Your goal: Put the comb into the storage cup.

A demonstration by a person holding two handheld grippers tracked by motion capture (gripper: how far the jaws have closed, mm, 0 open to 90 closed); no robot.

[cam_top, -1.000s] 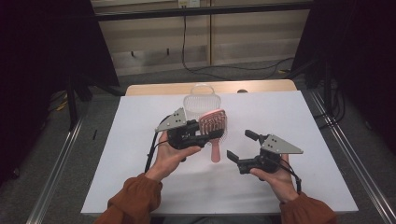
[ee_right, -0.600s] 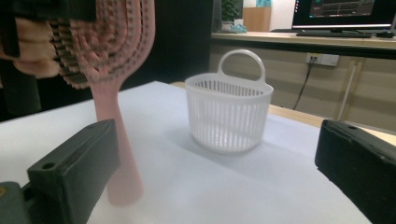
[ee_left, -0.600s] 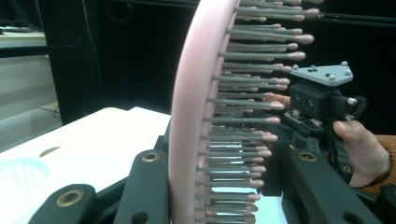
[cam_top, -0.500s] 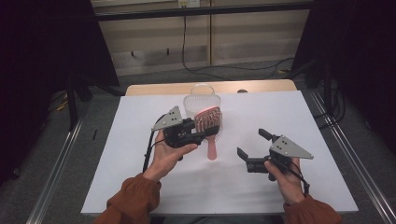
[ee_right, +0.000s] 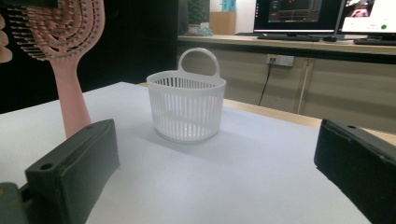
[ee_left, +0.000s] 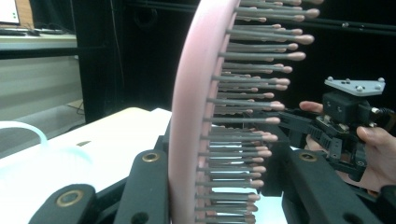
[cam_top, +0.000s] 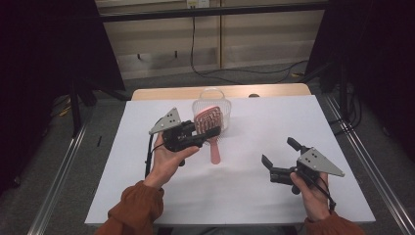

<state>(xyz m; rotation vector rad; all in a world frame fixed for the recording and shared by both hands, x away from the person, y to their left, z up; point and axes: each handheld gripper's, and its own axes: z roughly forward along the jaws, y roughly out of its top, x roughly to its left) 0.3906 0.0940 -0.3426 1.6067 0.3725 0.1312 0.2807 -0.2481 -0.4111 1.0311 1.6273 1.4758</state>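
While the left gripper (cam_top: 208, 132) clamps the pink hairbrush (cam_top: 209, 128) head between its jaws, the right gripper (cam_top: 280, 155) gapes empty; white basket (ee_right: 186, 105) ahead on white table (cam_top: 274, 122).

— What are you holding between your left gripper's (cam_top: 208, 131) jaws?
— Hairbrush (ee_left: 196, 116): smooth pink matt plastic, round-tipped bristles.
— Beyond your right gripper's (cam_top: 280, 159) matt black jaws?
— Basket (ee_right: 187, 105): white slatted plastic, slightly glossy. Table (cam_top: 274, 117): matt white.
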